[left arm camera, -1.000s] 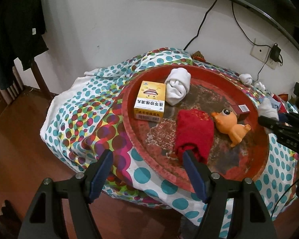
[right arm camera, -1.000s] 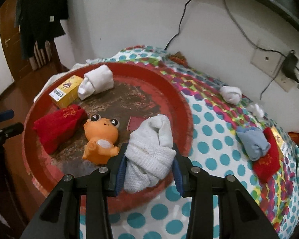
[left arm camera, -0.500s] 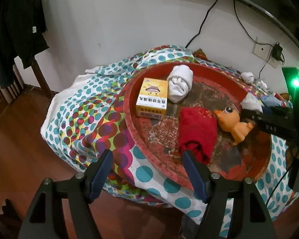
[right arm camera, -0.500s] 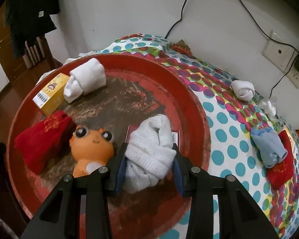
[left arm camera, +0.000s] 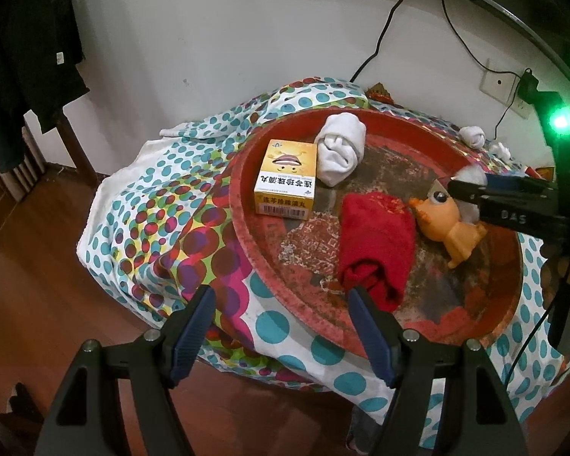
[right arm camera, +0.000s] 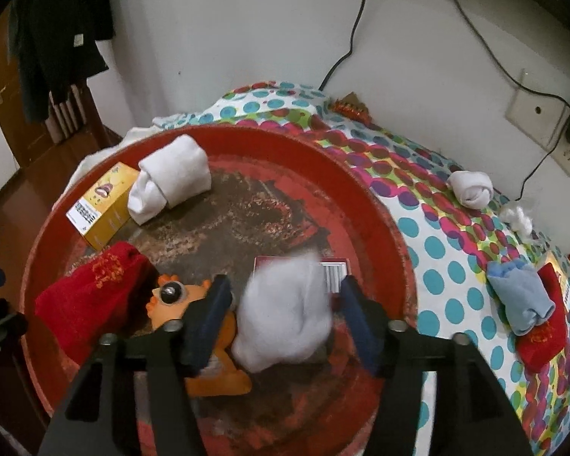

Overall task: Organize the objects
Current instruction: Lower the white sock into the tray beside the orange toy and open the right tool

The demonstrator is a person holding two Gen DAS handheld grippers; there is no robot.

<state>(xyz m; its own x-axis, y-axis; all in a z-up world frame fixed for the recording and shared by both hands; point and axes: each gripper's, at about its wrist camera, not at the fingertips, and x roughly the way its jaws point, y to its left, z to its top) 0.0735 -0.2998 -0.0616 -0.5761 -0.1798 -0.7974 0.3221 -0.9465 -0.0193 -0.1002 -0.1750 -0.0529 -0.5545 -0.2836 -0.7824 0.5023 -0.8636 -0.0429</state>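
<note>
The right gripper [right arm camera: 285,306] has its fingers spread wide around the blurred white sock [right arm camera: 283,313] over the red tray [right arm camera: 376,205]; the left gripper [left arm camera: 281,326] hangs wide, empty.

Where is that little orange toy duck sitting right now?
The orange toy duck lies inside the red tray, between the red sock on its left and the white sock on its right.

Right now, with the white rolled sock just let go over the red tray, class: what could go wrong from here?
1. The blurred white rolled sock sits between the open right gripper fingers above the small red card box and beside the orange rubber duck toy; it may roll off them.
2. Pulling back, a blue finger pad close to the duck could knock it.
</note>
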